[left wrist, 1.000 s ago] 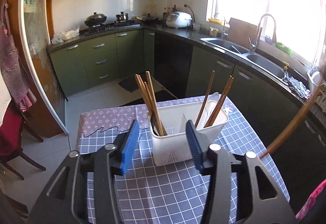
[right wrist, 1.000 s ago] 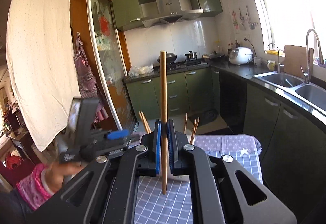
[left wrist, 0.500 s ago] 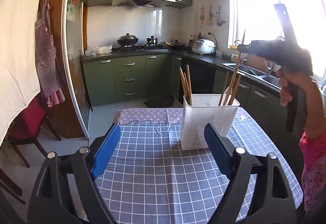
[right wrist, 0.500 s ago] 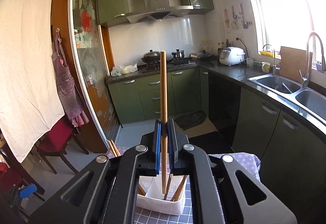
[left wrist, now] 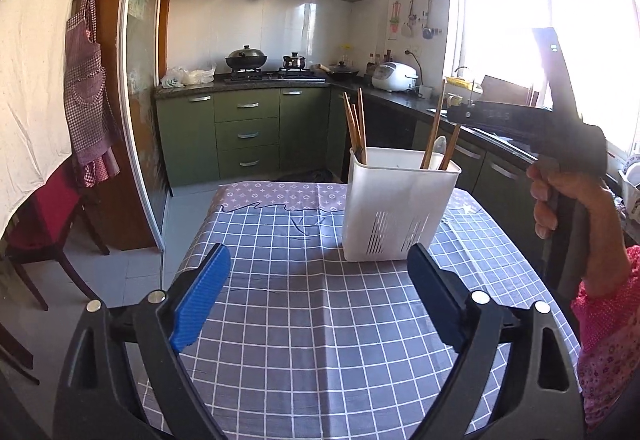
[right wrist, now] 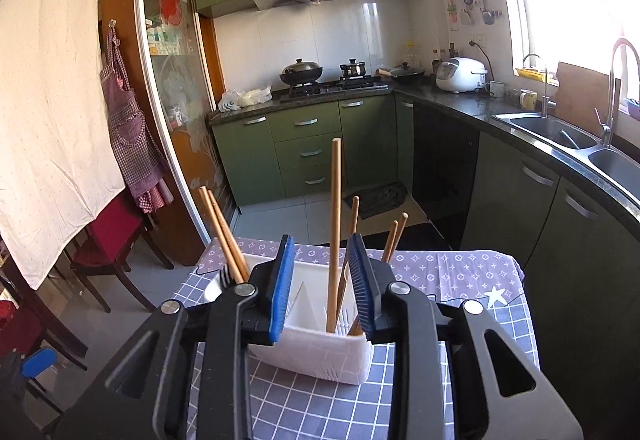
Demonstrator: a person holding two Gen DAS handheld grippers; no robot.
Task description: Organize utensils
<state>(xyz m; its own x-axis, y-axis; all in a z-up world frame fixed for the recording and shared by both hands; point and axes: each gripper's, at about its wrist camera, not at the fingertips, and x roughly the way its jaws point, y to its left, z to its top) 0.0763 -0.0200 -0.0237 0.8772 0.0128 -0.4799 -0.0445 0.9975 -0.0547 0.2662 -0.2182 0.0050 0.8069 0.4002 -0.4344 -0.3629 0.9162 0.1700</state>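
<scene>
- The checked surface [left wrist: 320, 320] lies bare under the left hand-held gripper [left wrist: 316, 296], whose jaws have just been opening wide, empty.
- The right hand-held gripper [right wrist: 322, 288] has just parted its jaws, freeing the chopstick [right wrist: 334, 232].
- That chopstick now stands in the white holder [right wrist: 320, 352]; judged stowed.

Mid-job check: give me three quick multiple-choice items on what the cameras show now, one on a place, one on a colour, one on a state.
1. Where does the white utensil holder stand?
A. on the checked tablecloth
B. in the sink
C. on the stove

2. What colour are the gripper pads?
A. red
B. blue
C. yellow

3. How is the right gripper?
A. shut on the chopstick
B. open, pads clear of the chopstick
C. out of view

Answers: 1 A, the holder's base sits on the cloth. 2 B, the ribbed pads are blue. 3 B, its jaws have just been opening and gaps show either side of the chopstick.
</scene>
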